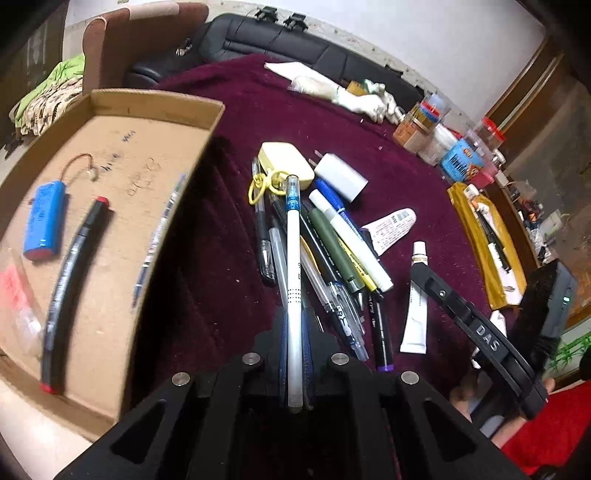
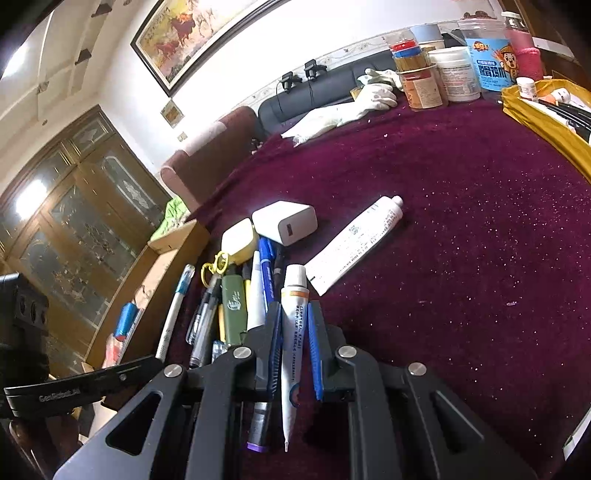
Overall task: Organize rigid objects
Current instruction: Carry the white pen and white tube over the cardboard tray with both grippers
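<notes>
At the bottom centre of the left wrist view, the left gripper (image 1: 294, 325) is clenching a slim white pen with a clear blue-tinted cap (image 1: 294, 273); the jaws are pressed tight on the barrel, w/ the capped end pointing to the upper middle of the frame over the pile of mixed pens and markers (image 1: 332, 251).

In the right wrist view, bottom centre, the right gripper (image 2: 293, 325) is grasping a small white ointment tube with an orange band (image 2: 293, 332) between its blue pads, jaws only slightly apart, the tube's cap pointing up-frame.

The task's things are lying mostly in that pile mid-frame on the dark maroon velvet tablecloth (image 1: 369, 122): a pale yellow rounded case with a yellow ring (image 1: 284, 162), a white block-shaped charger (image 1: 341, 177) just beside it, and a larger white squeeze tube (image 2: 354, 243) to the right in the right wrist view.

At the left of the left wrist view, a shallow brown cardboard box (image 1: 155, 107) is holding a blue cylindrical battery pack (image 1: 44, 221) and a long black marker with red ends (image 1: 74, 288).

A yellow bag (image 1: 487, 251) & several jars (image 1: 428, 125) are sitting at the right edge of the cloth. A black sofa (image 1: 280, 40) is standing behind the table, and a framed painting (image 2: 192, 33) is hanging upper left of the right wrist view.
</notes>
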Available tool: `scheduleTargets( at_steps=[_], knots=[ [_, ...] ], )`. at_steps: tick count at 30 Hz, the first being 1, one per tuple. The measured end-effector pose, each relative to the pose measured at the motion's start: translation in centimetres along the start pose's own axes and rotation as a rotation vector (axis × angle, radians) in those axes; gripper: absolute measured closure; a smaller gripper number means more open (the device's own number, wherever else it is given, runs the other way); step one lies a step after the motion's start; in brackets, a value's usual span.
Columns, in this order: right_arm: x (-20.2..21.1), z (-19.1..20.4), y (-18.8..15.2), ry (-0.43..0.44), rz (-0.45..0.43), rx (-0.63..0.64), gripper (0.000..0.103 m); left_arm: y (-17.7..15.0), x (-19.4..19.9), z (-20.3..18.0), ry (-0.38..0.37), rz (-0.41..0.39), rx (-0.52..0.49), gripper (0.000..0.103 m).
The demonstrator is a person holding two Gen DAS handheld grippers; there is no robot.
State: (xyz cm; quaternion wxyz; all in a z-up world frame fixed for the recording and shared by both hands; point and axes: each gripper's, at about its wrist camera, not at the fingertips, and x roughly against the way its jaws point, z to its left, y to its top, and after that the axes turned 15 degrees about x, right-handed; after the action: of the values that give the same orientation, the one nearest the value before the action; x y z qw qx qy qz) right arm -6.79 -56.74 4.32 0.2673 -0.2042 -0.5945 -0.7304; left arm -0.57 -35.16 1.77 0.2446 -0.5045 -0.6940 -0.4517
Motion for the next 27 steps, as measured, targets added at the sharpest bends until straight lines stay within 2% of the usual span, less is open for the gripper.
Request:
scheduleTargets(
  at_steps=[5, 9, 12, 15, 20, 22, 24, 27],
  knots=[
    [1.6, 0.7, 0.2, 0.037, -0.077, -0.04, 0.09, 1.2, 3.5, 2.8, -0.047, -0.052, 0.056, 0.097],
    [2.2, 4.2, 1.6, 0.202, -0.123, -0.053, 0.089, 3.1, 5.8, 5.4, -0.024, -0.124, 0.105, 0.097],
    [0.4, 8.5, 3.1, 0.337, -0.085, 0.002, 0.089, 4.7, 6.8, 7.7, 0.012, -0.16, 0.129, 0.097],
    [-3.5, 13.3, 4.5, 0.41, 0.004, 0.05, 0.089, 6.5, 6.3, 9.4, 0.059, -0.153, 0.134, 0.097],
    [-10.8, 18.7, 5.2, 0.346, 0.138, 0.101, 0.089, 9.5, 3.8, 11.4, 0.092, -0.102, 0.11, 0.097],
    [-12.5, 19.5, 5.0, 0.322, 0.16, 0.112, 0.089, 10.4, 2.1, 11.7, 0.1, -0.067, 0.075, 0.097],
    [-13.9, 20.1, 4.6, 0.306, 0.179, 0.132, 0.089, 11.0, 0.9, 12.3, 0.134, -0.049, 0.083, 0.096],
    [-14.8, 20.2, 4.2, 0.25, 0.189, 0.162, 0.089, 11.4, -0.2, 12.7, 0.134, -0.022, 0.1, 0.096]
  ],
)
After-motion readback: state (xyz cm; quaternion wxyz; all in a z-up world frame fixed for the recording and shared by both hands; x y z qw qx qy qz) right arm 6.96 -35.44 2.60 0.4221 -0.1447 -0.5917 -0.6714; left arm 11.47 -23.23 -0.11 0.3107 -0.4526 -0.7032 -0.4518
